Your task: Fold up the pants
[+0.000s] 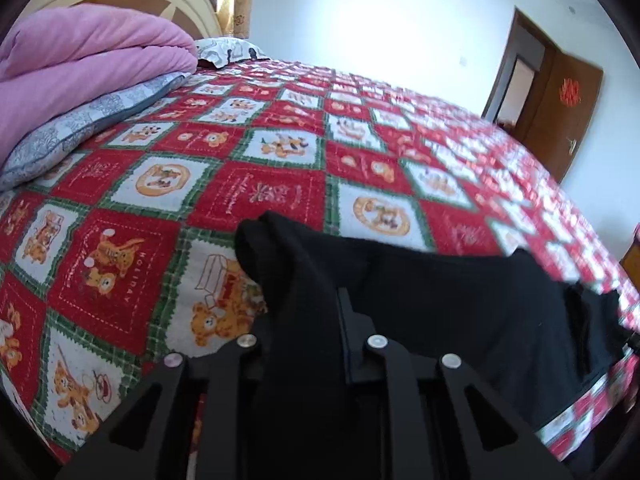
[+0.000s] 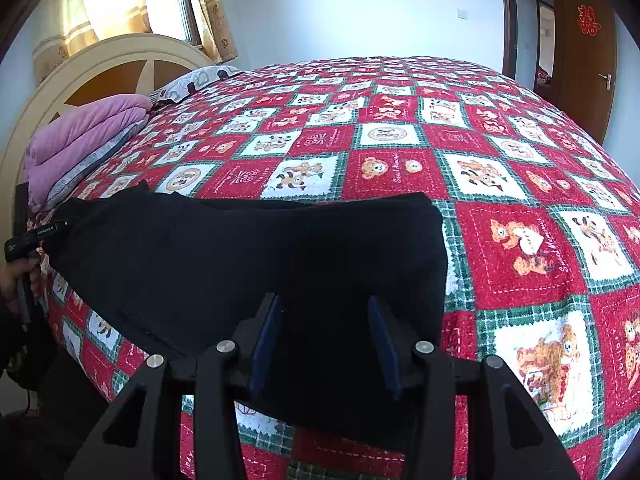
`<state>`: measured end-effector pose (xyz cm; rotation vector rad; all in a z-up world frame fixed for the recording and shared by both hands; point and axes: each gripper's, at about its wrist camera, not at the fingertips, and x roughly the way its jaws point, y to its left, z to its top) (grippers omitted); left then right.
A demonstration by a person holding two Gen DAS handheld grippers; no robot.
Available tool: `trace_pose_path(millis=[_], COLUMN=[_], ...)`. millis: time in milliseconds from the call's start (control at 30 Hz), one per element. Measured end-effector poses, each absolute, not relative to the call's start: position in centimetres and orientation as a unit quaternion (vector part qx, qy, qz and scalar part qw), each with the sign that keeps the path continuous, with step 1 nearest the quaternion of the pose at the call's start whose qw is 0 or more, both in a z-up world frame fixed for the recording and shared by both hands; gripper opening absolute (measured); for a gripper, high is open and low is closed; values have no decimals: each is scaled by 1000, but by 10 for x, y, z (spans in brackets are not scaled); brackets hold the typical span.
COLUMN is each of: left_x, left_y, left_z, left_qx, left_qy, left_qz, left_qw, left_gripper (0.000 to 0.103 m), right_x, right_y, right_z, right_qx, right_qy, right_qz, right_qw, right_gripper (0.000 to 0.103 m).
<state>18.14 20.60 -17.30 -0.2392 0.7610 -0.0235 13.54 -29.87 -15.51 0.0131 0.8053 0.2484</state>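
Note:
Black pants (image 2: pixel 248 256) lie folded across the near part of the bed, on a red, white and green checked quilt (image 2: pixel 400 128). My right gripper (image 2: pixel 326 320) is open just above the pants' near right part, its blue-padded fingers (image 2: pixel 266 336) apart with nothing between them. My left gripper (image 1: pixel 316 312) is shut on the left end of the pants (image 1: pixel 440 296); black cloth drapes over its fingers and hides the left one. The left gripper's handle (image 2: pixel 36 236) shows at the left edge of the right wrist view.
A folded pink blanket (image 1: pixel 80 60) on a grey patterned pillow (image 1: pixel 76 132) lies at the head of the bed, by a cream headboard (image 2: pixel 112 64). A second pillow (image 2: pixel 192 82) lies beyond. A brown door (image 2: pixel 580 60) stands open on the far right.

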Motion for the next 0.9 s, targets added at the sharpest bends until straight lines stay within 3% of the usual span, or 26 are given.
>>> trace_pose_path(millis=[233, 900], left_x=[164, 165], left_y=[196, 65], left_z=[-119, -31], left_qx=[-177, -154], left_qy=[312, 262], left_qz=[-59, -207], left_qw=[932, 930], left_gripper=[20, 20], right_x=[135, 138], right_y=[-305, -341], right_z=[-149, -138], right_qx=[18, 73], right_qy=[380, 366], right_qz=[109, 72], right_qw=[918, 925], right_gripper=[47, 47])
